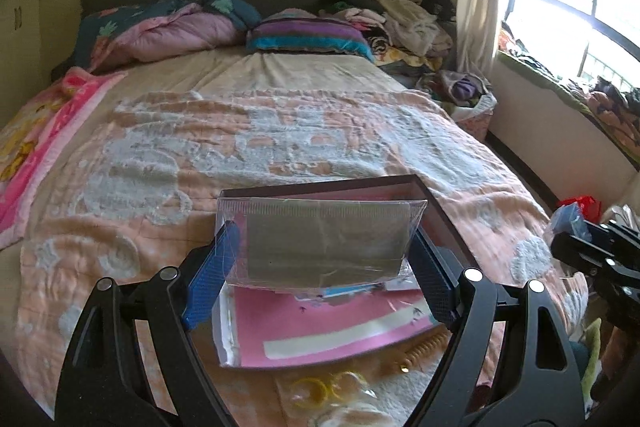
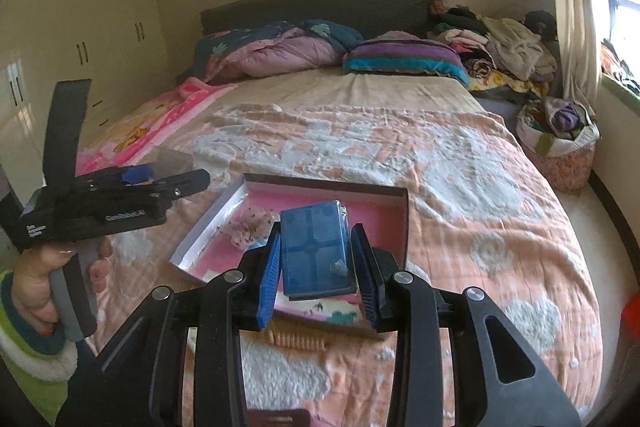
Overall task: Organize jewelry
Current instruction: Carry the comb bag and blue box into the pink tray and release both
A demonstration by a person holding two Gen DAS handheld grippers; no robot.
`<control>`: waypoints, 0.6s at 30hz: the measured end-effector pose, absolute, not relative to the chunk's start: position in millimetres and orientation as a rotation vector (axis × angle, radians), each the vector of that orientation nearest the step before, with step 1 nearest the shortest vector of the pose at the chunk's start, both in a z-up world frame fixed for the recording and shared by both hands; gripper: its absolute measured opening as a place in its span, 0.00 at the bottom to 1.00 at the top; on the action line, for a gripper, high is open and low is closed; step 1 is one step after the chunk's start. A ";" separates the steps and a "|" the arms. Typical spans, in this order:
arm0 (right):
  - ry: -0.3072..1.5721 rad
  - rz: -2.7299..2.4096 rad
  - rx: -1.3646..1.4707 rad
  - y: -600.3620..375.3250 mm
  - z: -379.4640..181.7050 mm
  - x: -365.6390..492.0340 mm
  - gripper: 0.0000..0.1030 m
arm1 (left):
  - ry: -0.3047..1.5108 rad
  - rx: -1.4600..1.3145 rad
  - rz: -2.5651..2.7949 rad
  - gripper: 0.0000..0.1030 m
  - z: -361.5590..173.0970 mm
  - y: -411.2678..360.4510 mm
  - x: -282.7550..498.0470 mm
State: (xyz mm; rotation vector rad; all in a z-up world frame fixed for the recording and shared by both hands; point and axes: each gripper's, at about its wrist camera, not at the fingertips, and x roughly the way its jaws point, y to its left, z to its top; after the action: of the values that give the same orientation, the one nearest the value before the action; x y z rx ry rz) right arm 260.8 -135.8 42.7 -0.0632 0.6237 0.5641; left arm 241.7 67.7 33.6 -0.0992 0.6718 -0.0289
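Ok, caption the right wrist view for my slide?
Right gripper holds a blue compartment case over the pink-lined tray on the bed.

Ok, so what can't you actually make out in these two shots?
- Clear packet in the left gripper: contents unreadable, plastic glare.
- Blue case in the right gripper: contents hidden, lid tinted.
- Yellow rings, left wrist view: blurred, near the bottom edge.
- Tray floor: partly hidden by both grippers.

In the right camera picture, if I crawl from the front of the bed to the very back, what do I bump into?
Beige spiral hair tie → blue plastic case held in the right tongs → pink-lined box → striped pillow → dark headboard.
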 end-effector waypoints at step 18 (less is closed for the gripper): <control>0.718 0.547 -0.122 -94.4 5.6 334.2 0.32 | 0.786 -0.131 0.005 0.74 -26.8 88.5 294.9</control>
State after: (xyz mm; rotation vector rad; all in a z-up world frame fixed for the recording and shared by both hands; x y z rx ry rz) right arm 334.2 -94.4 5.6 -0.1223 0.7177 0.5466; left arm 294.9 88.5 -26.8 -0.1311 0.7864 0.0051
